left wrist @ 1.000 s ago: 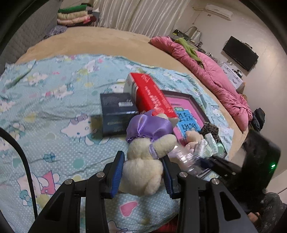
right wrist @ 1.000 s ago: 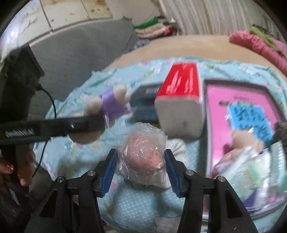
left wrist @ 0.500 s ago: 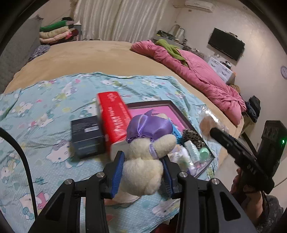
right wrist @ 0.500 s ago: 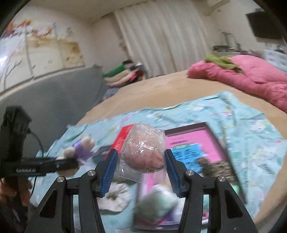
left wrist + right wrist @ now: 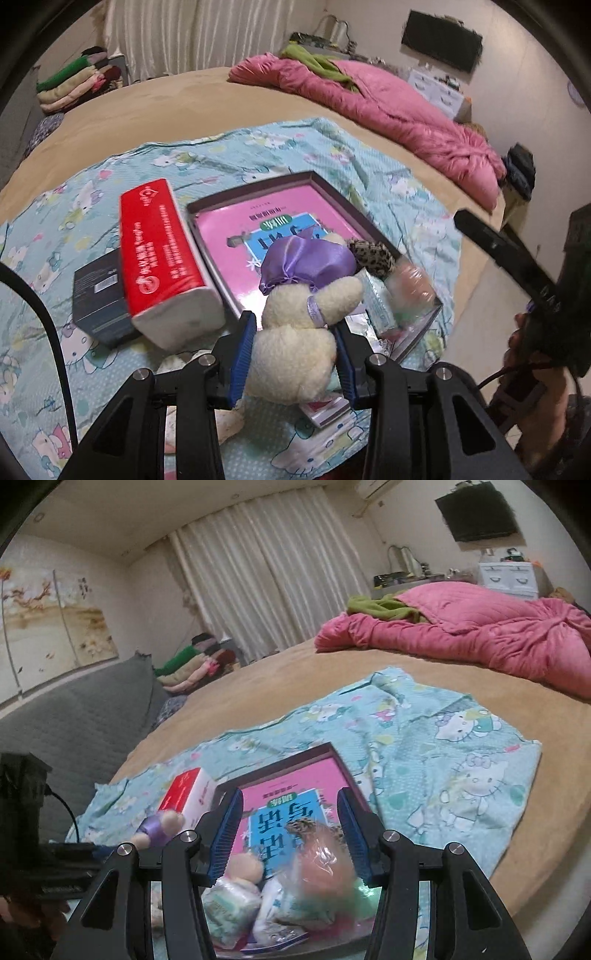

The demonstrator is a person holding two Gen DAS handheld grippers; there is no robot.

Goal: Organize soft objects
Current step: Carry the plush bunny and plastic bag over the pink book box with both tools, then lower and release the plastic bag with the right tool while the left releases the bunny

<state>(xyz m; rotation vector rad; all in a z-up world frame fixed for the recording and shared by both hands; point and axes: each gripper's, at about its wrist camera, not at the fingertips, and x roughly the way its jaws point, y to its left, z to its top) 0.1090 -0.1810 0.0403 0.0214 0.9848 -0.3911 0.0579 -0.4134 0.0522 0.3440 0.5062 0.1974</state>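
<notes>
While the left gripper (image 5: 293, 350) clamps the cream plush toy (image 5: 299, 332) by its body between the blue pads, the toy sits upright with its purple satin cap (image 5: 308, 264) pointing forward, held above the near edge of the shallow box (image 5: 255, 192), probably staged for a drop into it. Grip on the torso looks chosen because that is the widest squashy part and the pads dent it slightly. The right gripper (image 5: 290, 834) is spread wide with nothing between its pads; just below and ahead of it the plastic-wrapped ball (image 5: 321, 864) is motion-blurred in the near end of the box, so it reads as just let go, though whether it has settled cannot be told. Box already collects the soft stuff at that near end: a leopard-print piece (image 5: 371, 253), small wrapped packs (image 5: 229, 904) and a pale plush bit (image 5: 245, 866), all over a pink-and-blue booklet (image 5: 273, 229). Red tissue pack (image 5: 159, 258) lies just beside the box's left wall, resting partly on a dark flat box (image 5: 94, 291), both outside, likely not part of the sort. Everything sits on a cartoon-print cloth (image 5: 461, 746) spread on the bed (image 5: 177, 99), likely there as the working surface. Judged progress: most soft items in, plush toy next.
</notes>
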